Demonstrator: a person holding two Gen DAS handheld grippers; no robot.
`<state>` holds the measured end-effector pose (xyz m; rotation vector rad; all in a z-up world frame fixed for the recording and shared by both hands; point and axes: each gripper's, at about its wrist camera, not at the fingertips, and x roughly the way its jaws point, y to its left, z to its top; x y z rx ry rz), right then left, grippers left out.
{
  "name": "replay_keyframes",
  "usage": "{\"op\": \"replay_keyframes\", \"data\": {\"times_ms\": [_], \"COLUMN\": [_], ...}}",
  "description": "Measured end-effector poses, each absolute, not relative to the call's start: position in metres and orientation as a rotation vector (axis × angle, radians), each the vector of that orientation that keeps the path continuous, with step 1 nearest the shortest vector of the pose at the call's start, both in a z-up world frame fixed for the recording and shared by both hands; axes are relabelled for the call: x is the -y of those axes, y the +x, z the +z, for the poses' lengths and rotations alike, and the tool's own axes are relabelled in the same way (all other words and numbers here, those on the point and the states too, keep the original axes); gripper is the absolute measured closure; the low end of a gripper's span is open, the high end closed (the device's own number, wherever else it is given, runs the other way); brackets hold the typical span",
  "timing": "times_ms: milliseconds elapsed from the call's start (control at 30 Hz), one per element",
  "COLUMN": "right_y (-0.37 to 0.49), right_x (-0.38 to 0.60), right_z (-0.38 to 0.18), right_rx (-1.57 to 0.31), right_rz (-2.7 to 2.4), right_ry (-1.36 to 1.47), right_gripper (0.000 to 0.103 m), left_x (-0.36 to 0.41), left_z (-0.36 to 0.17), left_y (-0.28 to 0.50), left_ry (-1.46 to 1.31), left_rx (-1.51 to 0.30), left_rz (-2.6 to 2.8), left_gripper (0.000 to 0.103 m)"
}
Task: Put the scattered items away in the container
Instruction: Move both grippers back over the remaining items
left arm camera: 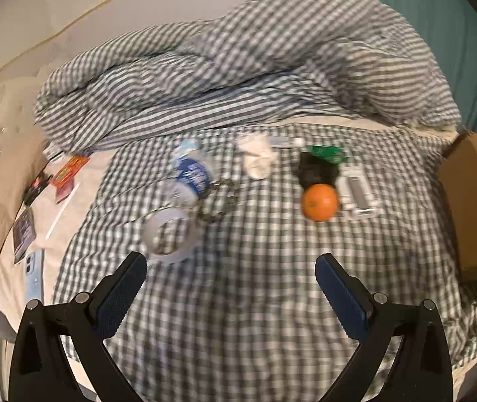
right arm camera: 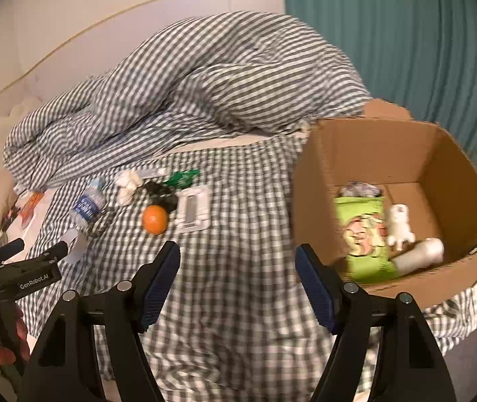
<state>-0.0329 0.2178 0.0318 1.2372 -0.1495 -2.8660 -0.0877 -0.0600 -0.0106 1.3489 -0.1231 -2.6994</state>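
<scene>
your left hand-held gripper (left arm camera: 231, 276) hangs over the checked bed sheet (left arm camera: 255, 318) with its jaws wide apart and nothing between them — the right hand-held gripper (right arm camera: 237, 269) is likewise spread and empty. the cardboard box (right arm camera: 452, 167) sits on the bed to your right, already holding a green packet (right arm camera: 362, 231), a white bottle (right arm camera: 419, 254) and a small white figure (right arm camera: 400, 226). scattered ahead on the sheet lie an orange (left arm camera: 319, 202), a water bottle (left arm camera: 191, 174), a tape roll (left arm camera: 168, 234), crumpled tissue (left arm camera: 256, 157) and a clear plastic case (left arm camera: 359, 194).
</scene>
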Motion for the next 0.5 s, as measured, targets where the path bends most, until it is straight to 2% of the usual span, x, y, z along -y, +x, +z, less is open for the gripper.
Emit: {"op": "replay_keyframes", "data": {"times_ms": [233,500], "right_y": [-0.053,-0.080], "right_x": [-0.176,-0.151], "right_z": [0.016,-0.015], "right_rx": [0.067,0.015], "right_rz": [-2.807,-2.771], "right_ry": [1.282,1.387], "right_gripper": [0.032,0.032], "left_x": [0.112,0.163], "left_z": [-0.031,-0.079], "left_y": [-0.092,-0.121], "left_ry": [1.319,1.401], "left_rx": [0.054,-0.053], "left_rz": [-2.680,-2.593], "left_gripper": [0.000,0.000]}}
